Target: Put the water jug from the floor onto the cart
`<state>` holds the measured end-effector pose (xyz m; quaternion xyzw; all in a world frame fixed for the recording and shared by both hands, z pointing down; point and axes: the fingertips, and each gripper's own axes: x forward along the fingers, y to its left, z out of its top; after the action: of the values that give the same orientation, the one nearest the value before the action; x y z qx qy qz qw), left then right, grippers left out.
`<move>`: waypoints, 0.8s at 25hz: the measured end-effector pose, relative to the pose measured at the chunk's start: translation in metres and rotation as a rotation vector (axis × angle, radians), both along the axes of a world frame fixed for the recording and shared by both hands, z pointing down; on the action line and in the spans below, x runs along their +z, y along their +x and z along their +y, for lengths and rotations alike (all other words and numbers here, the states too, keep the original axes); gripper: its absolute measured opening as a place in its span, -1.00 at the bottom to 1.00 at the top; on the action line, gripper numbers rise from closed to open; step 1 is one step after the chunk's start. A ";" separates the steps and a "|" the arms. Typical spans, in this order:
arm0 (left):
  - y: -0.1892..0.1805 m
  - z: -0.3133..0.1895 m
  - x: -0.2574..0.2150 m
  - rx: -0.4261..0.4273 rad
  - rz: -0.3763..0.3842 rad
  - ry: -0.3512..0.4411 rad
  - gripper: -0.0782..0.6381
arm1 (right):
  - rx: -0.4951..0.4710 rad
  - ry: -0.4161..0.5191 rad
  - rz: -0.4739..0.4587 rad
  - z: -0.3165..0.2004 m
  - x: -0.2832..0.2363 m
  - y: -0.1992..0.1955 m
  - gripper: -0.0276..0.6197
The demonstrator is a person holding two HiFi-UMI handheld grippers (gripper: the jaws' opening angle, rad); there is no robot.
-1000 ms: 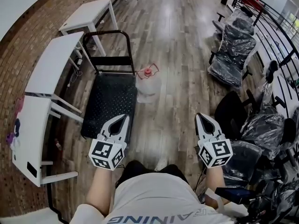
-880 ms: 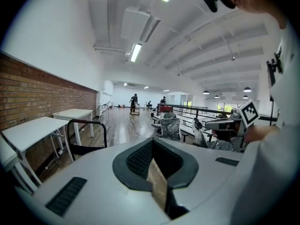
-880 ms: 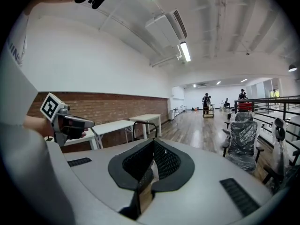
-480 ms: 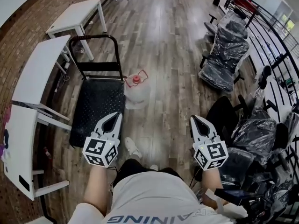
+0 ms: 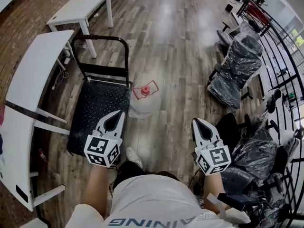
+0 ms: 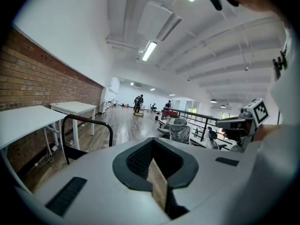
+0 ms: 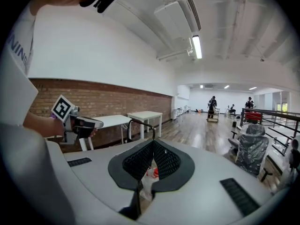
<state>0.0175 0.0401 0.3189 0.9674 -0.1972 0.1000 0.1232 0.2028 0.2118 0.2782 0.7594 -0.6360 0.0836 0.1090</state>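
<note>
Head view: the water jug (image 5: 142, 99) is seen on the floor (image 5: 171, 56) just beside the cart (image 5: 97, 110), approached by the left gripper (image 5: 118, 115) and right gripper (image 5: 197, 123), both closed and empty, so opening is judged needed next.

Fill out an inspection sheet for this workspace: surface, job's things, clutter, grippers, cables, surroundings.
Surface: wooden plank floor, glossy, nothing spilled that shows.
Job's things: water jug, clear with a red cap, stands on the floor at the right edge of the cart; the cart's black deck holds nothing.
Clutter: plastic-wrapped chairs crowd the right side.
Grippers: left gripper and right gripper both shut and empty, held short of the jug.
Cables: loose cables hang under the white tables.
Surroundings: brick wall on the left, black railing on the right, people far down the hall.
</note>
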 end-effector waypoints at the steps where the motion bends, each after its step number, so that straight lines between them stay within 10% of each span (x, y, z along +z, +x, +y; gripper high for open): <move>1: -0.002 -0.014 -0.001 -0.010 -0.006 0.008 -0.78 | -0.027 0.019 0.000 -0.016 -0.004 -0.003 -0.90; 20: -0.051 -0.168 -0.003 -0.328 -0.046 0.031 -0.78 | -0.416 0.117 -0.074 -0.240 -0.014 -0.008 -0.90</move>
<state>-0.0332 -0.1281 0.3163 0.9216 -0.3566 0.0975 0.1184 0.1948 -0.0279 0.2645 0.6131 -0.7864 0.0502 0.0560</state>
